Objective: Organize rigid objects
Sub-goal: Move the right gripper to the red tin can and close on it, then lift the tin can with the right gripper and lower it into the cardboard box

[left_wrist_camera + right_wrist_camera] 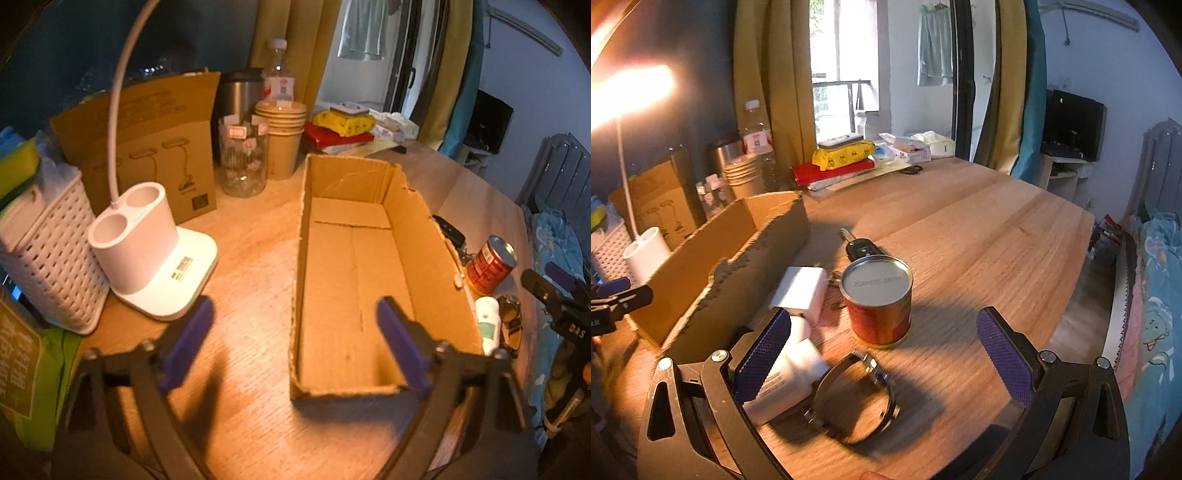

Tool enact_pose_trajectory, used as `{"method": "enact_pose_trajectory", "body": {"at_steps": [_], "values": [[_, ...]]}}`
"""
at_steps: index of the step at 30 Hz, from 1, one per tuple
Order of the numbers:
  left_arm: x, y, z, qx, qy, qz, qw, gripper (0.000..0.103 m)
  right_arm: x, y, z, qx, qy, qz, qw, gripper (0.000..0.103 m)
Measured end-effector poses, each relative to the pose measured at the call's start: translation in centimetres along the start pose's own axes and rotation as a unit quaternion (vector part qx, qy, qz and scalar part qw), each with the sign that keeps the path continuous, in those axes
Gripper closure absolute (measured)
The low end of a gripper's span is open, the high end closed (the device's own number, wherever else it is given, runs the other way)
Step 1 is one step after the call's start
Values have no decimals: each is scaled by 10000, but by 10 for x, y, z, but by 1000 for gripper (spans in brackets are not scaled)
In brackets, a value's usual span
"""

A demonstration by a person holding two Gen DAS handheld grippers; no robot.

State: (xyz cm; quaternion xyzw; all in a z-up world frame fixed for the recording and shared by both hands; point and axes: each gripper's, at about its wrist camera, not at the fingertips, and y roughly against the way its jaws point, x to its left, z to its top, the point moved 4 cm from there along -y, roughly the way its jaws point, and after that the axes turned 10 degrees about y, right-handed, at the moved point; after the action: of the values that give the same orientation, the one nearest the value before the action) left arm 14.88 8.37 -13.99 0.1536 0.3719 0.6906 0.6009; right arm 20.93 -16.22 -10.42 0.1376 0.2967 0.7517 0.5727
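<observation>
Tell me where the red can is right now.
The red can stands upright on the wooden table, in the middle of the right wrist view, right of the cardboard box, between the car key behind and the wristwatch in front.

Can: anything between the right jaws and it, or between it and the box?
Partly. The watch lies between the open right gripper and the can. Between can and box lies the white charger, and the box wall must be cleared.
</observation>
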Motion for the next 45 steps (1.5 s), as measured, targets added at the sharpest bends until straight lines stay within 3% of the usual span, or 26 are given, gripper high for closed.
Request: {"method": "enact_pose_trajectory", "body": {"at_steps": [2,4,8,16,25,27,36,45], "values": [[-1,-7,2,51,2,28,10000,20,-3,-12,2,41,-4,-1,10000,1],[0,-14,1,152,15,66,9999,42,-5,-20,3,71,-2,5,10000,1],[1,-22,-3,295,85,26,9995,62,-9,-30,3,128,29,13,9999,2],[-3,-24,-8,366,-41,-103,9993,83,-5,-44,0,220,164,122,9995,17],[-3,-22,-11,332,-115,-99,9993,91,-3,-51,-2,262,235,131,9993,33],[-4,-22,-11,318,-133,-99,9994,91,-3,-51,-2,237,253,84,9994,46],[-5,-19,-10,290,-115,-161,9994,91,-9,-38,5,119,257,67,9996,46],[0,-20,-11,259,-37,-136,9996,92,21,15,44,-493,468,523,9963,46]]}}
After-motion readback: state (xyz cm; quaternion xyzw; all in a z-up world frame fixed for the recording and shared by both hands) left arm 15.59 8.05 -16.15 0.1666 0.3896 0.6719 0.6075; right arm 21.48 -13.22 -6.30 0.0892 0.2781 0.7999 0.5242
